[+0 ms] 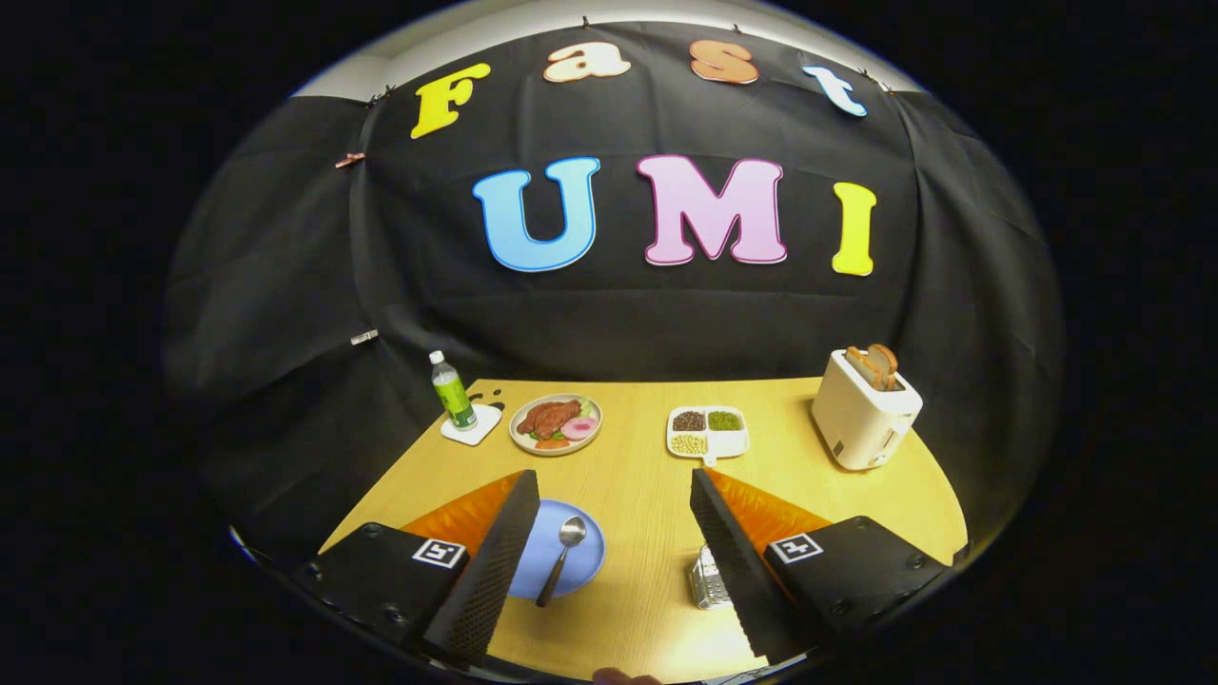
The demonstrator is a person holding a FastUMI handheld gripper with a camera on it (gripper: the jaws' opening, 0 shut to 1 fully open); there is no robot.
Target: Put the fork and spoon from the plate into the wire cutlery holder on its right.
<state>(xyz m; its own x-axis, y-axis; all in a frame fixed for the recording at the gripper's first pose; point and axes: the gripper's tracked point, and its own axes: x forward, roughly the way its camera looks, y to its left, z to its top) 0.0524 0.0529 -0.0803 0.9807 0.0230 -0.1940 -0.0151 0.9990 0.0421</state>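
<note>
Spoon [563,557] in sight, lying on the blue plate [582,569], bowl pointing away, handle reaching toward the near rim. The plate's left part is hidden behind the left finger [495,561], so whether a fork lies there I cannot tell. The hand-held gripper [615,497] hangs above the bench [633,476] with its fingers spread wide apart, nothing between them but bare wood and that plate edge.

Sweeping from the left at the back: a green bottle [451,391] with a white cap stands upright on a white coaster [473,426]. Just beside it, a pale plate of food [556,424] carries reddish meat, a pink slice and some greens. Further along, a white divided tray [709,432] has three compartments: dark grains, green ones, and pale ones in front.

Near the right finger [737,561], the wire cutlery holder [707,580] peeks out, mostly covered by that finger; what it contains is hard to make out. At the far right, a cream toaster [864,411] stands with toast [875,365] poking up from its slots.
</note>
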